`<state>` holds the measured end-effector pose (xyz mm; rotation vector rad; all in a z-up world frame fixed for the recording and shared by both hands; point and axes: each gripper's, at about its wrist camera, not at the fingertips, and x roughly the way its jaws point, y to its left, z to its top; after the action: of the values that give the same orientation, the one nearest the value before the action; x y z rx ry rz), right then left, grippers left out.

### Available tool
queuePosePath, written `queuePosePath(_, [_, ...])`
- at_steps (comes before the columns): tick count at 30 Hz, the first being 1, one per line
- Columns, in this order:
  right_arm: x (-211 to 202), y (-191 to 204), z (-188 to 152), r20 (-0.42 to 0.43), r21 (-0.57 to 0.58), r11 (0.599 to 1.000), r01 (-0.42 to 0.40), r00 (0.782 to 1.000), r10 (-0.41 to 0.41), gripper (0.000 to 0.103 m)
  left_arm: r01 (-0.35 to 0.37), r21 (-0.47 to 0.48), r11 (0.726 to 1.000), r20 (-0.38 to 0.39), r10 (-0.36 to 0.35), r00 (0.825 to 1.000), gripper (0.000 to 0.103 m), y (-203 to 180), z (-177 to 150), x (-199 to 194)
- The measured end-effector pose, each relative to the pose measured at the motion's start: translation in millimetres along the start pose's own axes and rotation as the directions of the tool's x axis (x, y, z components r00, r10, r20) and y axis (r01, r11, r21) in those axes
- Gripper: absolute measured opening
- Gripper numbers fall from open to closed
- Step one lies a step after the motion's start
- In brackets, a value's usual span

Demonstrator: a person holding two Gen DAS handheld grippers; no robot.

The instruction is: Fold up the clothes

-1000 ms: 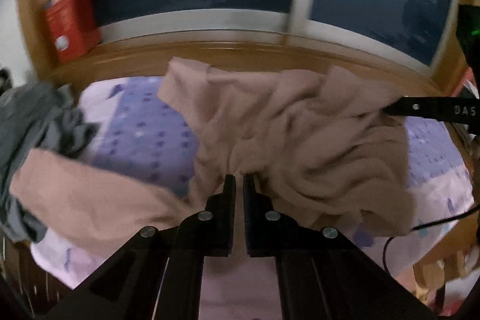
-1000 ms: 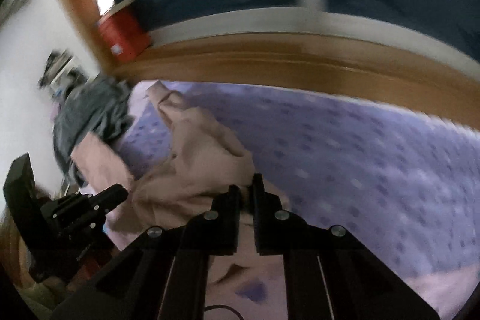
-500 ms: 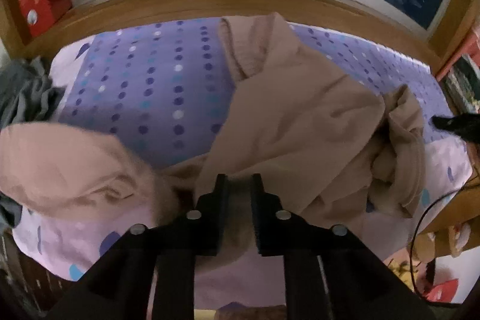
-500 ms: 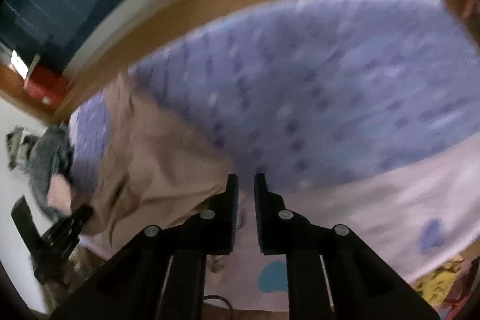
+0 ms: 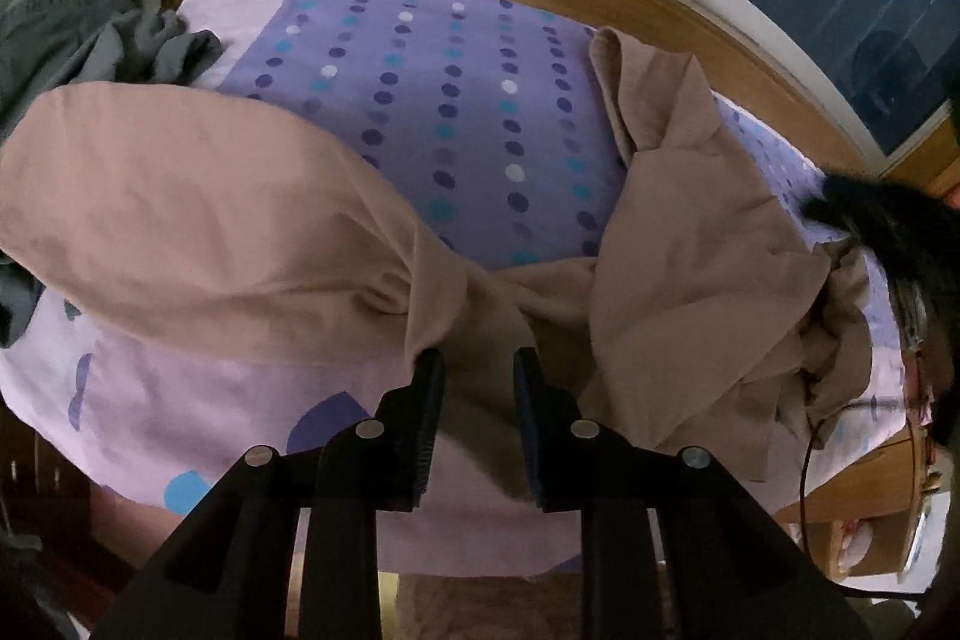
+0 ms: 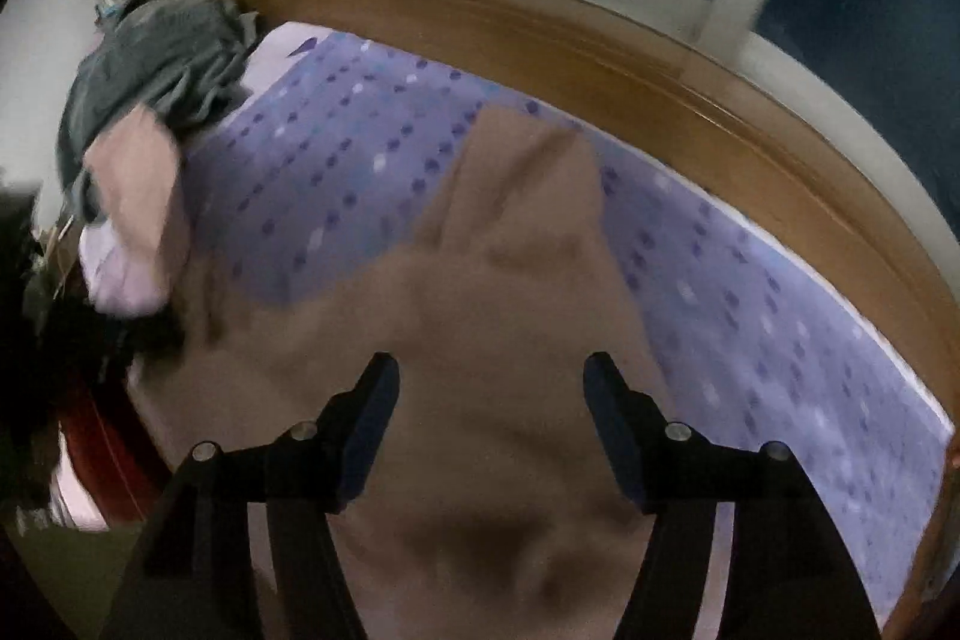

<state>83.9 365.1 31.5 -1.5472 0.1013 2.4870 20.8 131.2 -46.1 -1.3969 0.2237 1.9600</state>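
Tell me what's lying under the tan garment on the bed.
The tan garment lies on a purple dotted bedsheet, lilac toward the near edge. Anything under the cloth itself is covered and cannot be seen.

garment [image 5: 690,244] spread on bed [image 5: 468,112] — clothes pile [image 5: 90,34] at left

Tan garment [image 6: 498,292] on dotted bedsheet [image 6: 750,280]; right hand-held gripper [image 6: 489,376] agape

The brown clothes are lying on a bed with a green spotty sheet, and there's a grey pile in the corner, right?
Almost. The sheet is purple with spots, not green; the left wrist view shows it clearly. The rest holds: the brown clothes lie on the bed, and a grey pile sits in the corner.
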Motion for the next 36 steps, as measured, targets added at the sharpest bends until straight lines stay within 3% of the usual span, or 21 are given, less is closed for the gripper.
queuePosePath(2, [22,1,23,-0.035,-0.001,1.000,0.013,0.999,-0.013,0.065,-0.009,0.016,1.000,-0.014,0.009,1.000,0.024,-4,0,5])
queuePosePath(5, [64,2,52,-0.098,-0.021,0.992,0.127,0.987,-0.129,0.065,0.004,0.059,0.998,-0.060,-0.001,0.998,0.024,-12,-2,14])
queuePosePath(9, [98,-8,68,-0.153,-0.009,0.977,0.211,0.966,-0.210,0.065,0.034,0.087,0.996,-0.075,-0.028,0.997,0.024,-19,-14,14])
queuePosePath(15, [122,-24,61,-0.203,0.084,0.981,0.178,0.966,-0.158,0.064,0.058,-0.052,0.997,-0.089,-0.063,0.994,0.024,-4,-4,26])
queuePosePath(16, [121,-26,59,-0.198,0.102,0.981,0.168,0.969,-0.145,0.060,0.064,-0.068,0.996,-0.079,-0.070,0.994,0.024,-4,-1,28])
queuePosePath(17, [119,-27,58,-0.190,0.122,0.984,0.130,0.976,-0.106,0.046,0.069,-0.083,0.994,-0.068,-0.075,0.995,0.024,-4,2,29])
queuePosePath(18, [114,-28,56,-0.179,0.129,0.984,0.122,0.979,-0.098,0.039,0.064,-0.083,0.995,-0.058,-0.069,0.996,0.023,-6,4,29])
queuePosePath(19, [110,-29,54,-0.169,0.134,0.984,0.117,0.981,-0.093,0.018,0.059,-0.083,0.995,-0.049,-0.063,0.997,0.020,-8,6,29])
queuePosePath(20, [105,-30,52,-0.159,0.139,0.984,0.111,0.983,-0.089,0.009,0.053,-0.083,0.995,-0.039,-0.057,0.998,0.008,-10,8,29])
queuePosePath(24, [58,-53,38,-0.038,0.239,0.971,0.020,0.999,-0.011,0.008,0.040,-0.068,0.997,0.017,-0.039,0.999,0.004,-18,13,18])
queuePosePath(27, [4,-81,23,0.092,0.292,0.956,-0.038,0.996,0.011,0.008,0.042,-0.031,0.999,0.081,-0.039,0.996,0.004,-36,16,-7])
queuePosePath(31, [-60,-140,-5,0.204,0.381,0.924,-0.024,0.977,-0.058,0.008,0.107,0.060,0.992,0.131,-0.114,0.985,0.004,-68,22,-36])
queuePosePath(36, [-117,-216,-67,0.242,0.529,0.847,0.053,0.947,-0.210,0.008,0.204,0.157,0.966,0.099,-0.220,0.970,0.004,-124,17,-43])
